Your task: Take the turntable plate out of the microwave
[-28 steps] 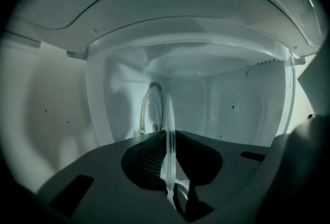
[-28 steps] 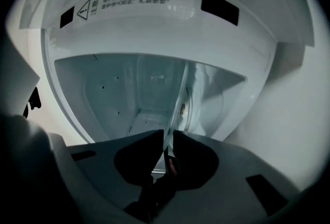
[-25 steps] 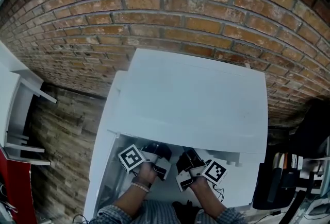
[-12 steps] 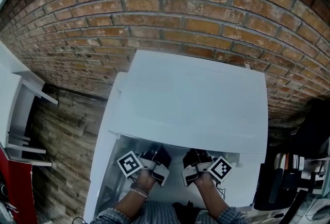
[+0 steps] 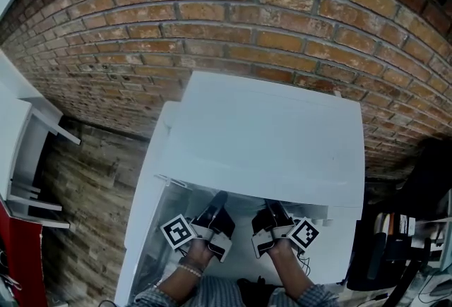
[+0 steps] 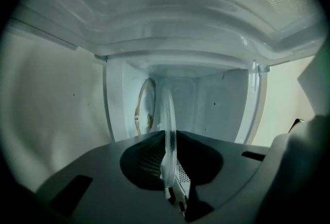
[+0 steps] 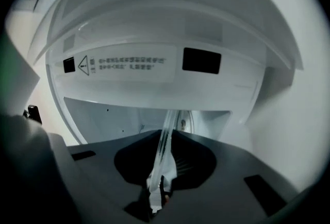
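Note:
The white microwave (image 5: 261,136) stands against a brick wall with its door (image 5: 145,228) swung open at the left. Both grippers reach into its front opening. My left gripper (image 5: 217,200) is shut on the rim of the clear glass turntable plate (image 6: 167,109), which shows edge-on between its pads (image 6: 149,151); its jaws have just been opening slightly. My right gripper (image 5: 272,208) also holds the plate (image 7: 167,125), pinched edge-on between the jaws, which have just been closing on it. In the head view the microwave's top hides the plate.
The cavity's white walls and ceiling (image 6: 170,27) close in around both grippers. A warning label (image 7: 129,63) sits on the inner frame above the right gripper. White shelving (image 5: 28,157) stands at the left, dark clutter (image 5: 409,242) at the right.
The left gripper has drawn back a little toward the person and now points straighter into the cavity. The right gripper has slid slightly to the right. Both still reach into the opening.

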Demonstrator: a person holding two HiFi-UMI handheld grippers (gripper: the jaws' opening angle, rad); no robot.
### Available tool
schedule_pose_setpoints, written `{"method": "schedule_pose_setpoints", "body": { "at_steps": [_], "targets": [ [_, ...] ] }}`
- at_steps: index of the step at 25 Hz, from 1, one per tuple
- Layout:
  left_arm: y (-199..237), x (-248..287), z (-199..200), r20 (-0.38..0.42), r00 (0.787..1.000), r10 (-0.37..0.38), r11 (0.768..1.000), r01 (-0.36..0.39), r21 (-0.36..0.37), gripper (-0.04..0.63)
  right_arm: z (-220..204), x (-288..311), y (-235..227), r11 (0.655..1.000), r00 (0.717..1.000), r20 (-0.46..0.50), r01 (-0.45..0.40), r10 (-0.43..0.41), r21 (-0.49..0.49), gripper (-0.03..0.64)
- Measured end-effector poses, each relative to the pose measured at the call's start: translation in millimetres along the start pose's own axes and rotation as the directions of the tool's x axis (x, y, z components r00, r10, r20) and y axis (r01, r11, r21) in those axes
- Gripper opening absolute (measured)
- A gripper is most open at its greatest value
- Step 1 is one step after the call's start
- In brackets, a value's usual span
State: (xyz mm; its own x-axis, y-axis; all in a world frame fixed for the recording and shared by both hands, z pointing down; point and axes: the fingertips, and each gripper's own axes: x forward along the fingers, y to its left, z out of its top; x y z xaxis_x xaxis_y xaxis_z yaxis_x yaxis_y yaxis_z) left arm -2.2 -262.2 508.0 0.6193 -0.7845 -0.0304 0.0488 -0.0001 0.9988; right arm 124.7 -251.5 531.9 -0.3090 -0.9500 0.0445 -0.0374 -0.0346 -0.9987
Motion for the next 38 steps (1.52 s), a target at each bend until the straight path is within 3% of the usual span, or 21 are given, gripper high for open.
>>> {"method": "schedule_pose_setpoints", "body": {
  "at_steps": [6,24,38],
  "targets": [
    [-13,-21,-9,-0.002,1.000,-0.028,0.999,0.028,-0.016,0.048,-11,-18,19,0.999,0.999,0.006,-0.036,0.036,-0.023,0.057],
    [-28,-109,-41,-0.053,0.997,-0.058,0.998,0.056,-0.043,0.048,-68,-100,35,0.997,0.997,0.066,-0.040,0.044,-0.060,0.057],
    [-48,-202,-122,-0.038,0.995,-0.090,0.995,0.089,-0.033,0.049,-100,-217,53,0.993,0.997,0.039,-0.056,0.060,-0.105,0.060]
  ]
}}
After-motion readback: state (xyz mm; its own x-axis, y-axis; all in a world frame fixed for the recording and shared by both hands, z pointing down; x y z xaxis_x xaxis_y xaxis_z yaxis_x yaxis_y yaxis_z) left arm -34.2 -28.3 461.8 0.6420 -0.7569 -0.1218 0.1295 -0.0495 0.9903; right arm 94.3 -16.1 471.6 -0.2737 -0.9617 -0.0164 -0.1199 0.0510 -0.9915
